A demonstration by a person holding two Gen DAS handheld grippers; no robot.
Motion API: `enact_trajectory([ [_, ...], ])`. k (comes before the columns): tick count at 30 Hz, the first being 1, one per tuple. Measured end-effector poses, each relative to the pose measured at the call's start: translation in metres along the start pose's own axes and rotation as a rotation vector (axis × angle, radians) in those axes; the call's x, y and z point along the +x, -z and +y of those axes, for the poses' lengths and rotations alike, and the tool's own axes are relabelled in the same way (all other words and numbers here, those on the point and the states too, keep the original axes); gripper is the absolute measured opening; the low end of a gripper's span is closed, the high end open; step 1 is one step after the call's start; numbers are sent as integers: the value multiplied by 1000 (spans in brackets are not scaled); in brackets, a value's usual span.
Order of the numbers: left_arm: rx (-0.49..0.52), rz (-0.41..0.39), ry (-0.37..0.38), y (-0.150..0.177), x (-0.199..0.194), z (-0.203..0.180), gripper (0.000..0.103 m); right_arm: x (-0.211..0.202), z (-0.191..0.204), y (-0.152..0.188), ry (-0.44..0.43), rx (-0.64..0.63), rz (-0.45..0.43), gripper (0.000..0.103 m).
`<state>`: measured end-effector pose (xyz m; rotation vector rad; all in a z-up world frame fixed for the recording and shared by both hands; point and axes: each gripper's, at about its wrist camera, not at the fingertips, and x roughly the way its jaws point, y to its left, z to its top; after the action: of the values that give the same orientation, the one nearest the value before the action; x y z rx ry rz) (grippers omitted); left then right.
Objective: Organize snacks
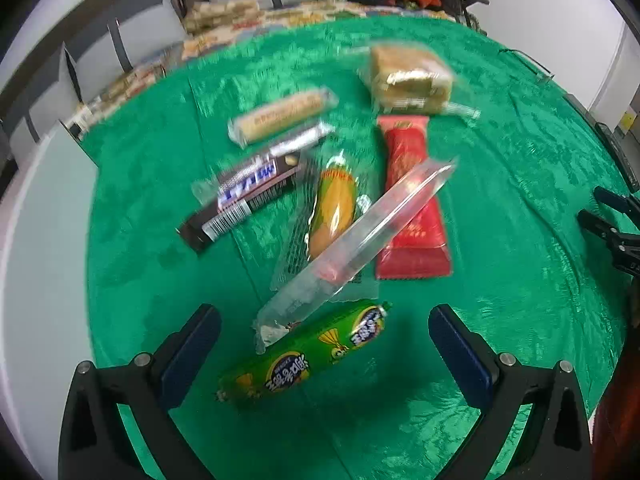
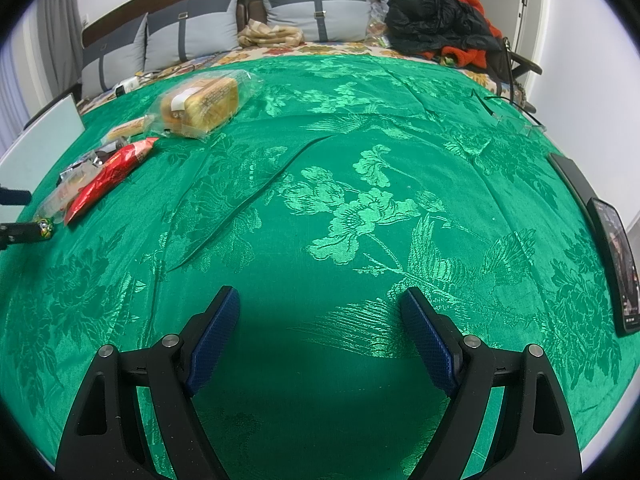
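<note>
Hovering low over the green cloth [image 1: 500,240], the left claw [image 1: 324,340] stands wide open and holds nothing. The green sausage stick [image 1: 304,356] lies between its blue pads [image 1: 192,356], apart from both and skewed to the line of the fingers. This stick serves as the landmark below.

Handling, judged: the sausage stick is light, firm along its length and slick in its film. Take hold across the middle, with the pads square to its long axis, so it does not pivot or squirt out.

Just beyond the stick, touching its far end, lies a clear plastic sleeve [image 1: 352,244]. It looks thin, slippery and easily crushed; grip it lightly. It rests across a yellow netted snack [image 1: 334,208] and the red wrapper [image 1: 412,204]. Beyond and left of the stick lie the dark chocolate bar [image 1: 240,204], a silver wrapper [image 1: 300,140] and a pale biscuit roll [image 1: 280,116]. Farthest from the stick is the bagged bread [image 1: 408,80], soft and easily squashed; hold it by the bag, not the loaf. This view is motion-blurred, so finer detail is unclear.

The right claw [image 2: 320,336] is well to the right of the stick, also wide open and empty, over bare cloth. A phone [image 2: 616,264] lies at the cloth's far right edge.
</note>
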<state>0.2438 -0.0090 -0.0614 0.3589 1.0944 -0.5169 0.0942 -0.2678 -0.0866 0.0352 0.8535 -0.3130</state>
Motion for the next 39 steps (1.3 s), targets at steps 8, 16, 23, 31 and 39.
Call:
enact_trajectory([
  [8, 35, 70, 161, 26, 3, -10, 99, 0, 0, 0, 0, 0, 1, 86],
  [16, 71, 106, 270, 40, -14, -24, 94, 0, 0, 0, 0, 0, 1, 86],
  [23, 162, 163, 259, 34, -13, -40, 92, 0, 0, 0, 1, 0, 1, 86],
  [31, 168, 119, 138, 41, -19, -42, 43, 0, 0, 0, 1, 0, 1, 86],
  [39, -29, 40, 79, 67, -34, -29, 22, 0, 0, 0, 2, 1, 2, 86],
])
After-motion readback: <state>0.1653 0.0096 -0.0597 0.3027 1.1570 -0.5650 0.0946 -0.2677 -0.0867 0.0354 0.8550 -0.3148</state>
